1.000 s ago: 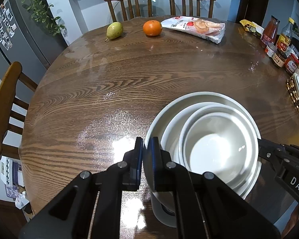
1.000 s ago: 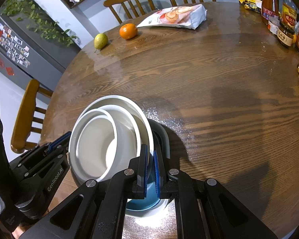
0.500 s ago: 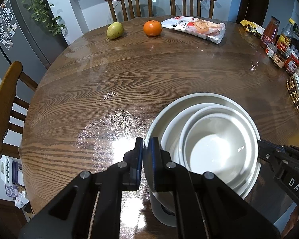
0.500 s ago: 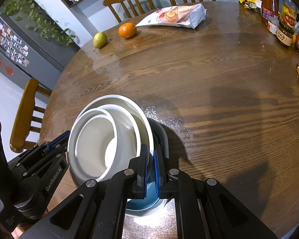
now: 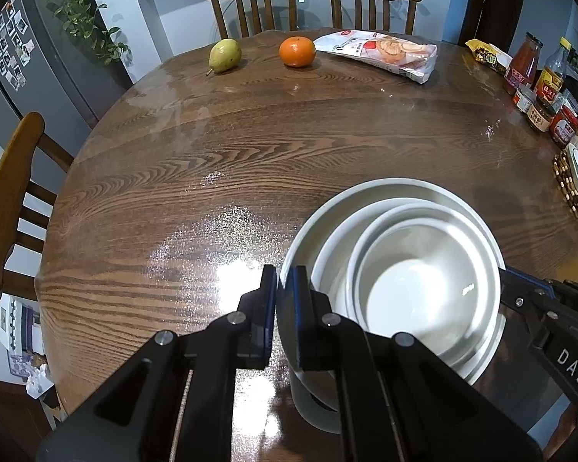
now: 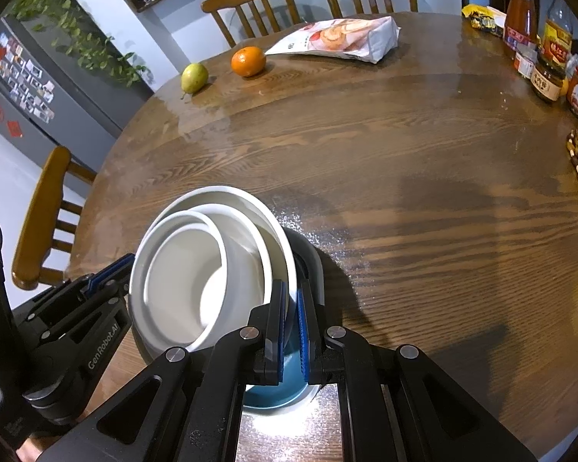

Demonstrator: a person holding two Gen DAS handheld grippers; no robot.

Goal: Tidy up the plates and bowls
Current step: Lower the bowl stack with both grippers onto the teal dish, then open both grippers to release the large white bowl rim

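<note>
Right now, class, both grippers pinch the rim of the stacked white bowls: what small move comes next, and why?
Probably lower the nested white bowls straight down into the blue bowl, since left gripper and right gripper hold them tilted above it.

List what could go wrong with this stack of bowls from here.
1. The white bowls sit nested and tilted, held only at opposite rims by the left tool and right tool; uneven motion could slide the inner ones out.
2. Both grips pinch a thin rim edge, so the stack could slip free.
3. The blue bowl beneath sits near the table edge; lowering off-centre could knock it off.
</note>
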